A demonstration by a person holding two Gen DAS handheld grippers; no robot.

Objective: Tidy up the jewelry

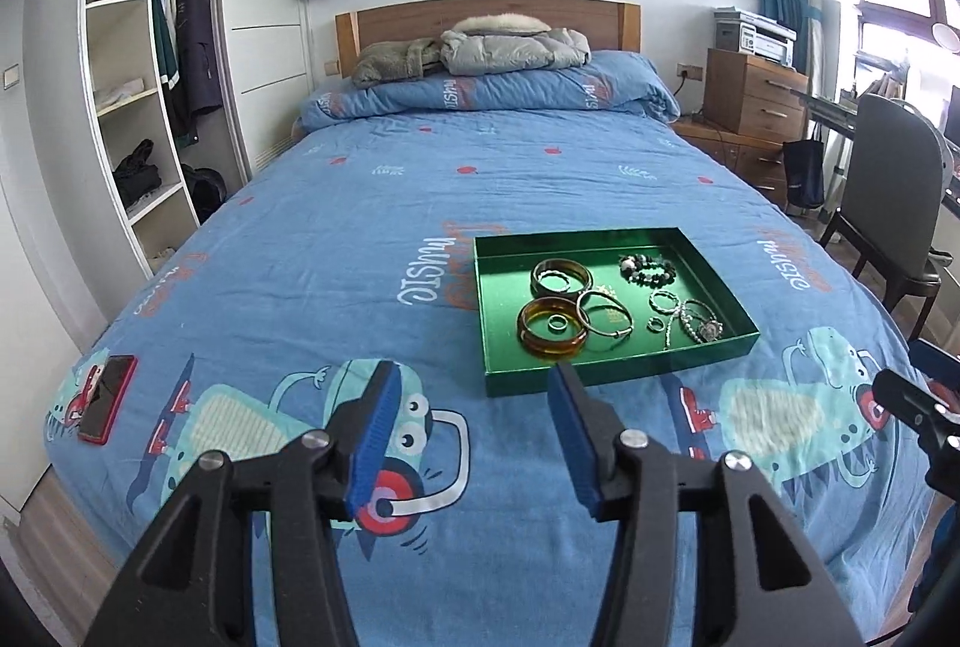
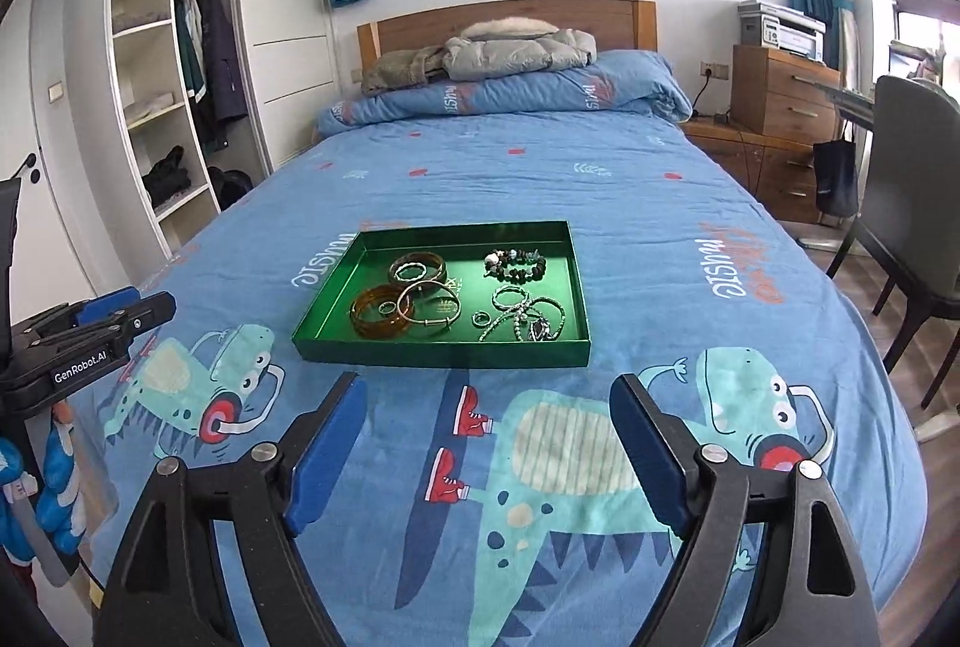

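Hovering spread and empty, each hand-held gripper point(image 1: 474, 377) point(image 2: 489, 389) faces one green tray point(image 2: 312, 341) holding three bangles point(image 2: 378, 317).

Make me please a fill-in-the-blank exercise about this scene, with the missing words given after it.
1. The jewelry lies in a tray of ____ colour.
2. The tray rests on a ____ bedspread.
3. The amber bangle has a small ____ lying inside it.
4. Both the left gripper and the right gripper are ____.

Missing words: green; blue; ring; open
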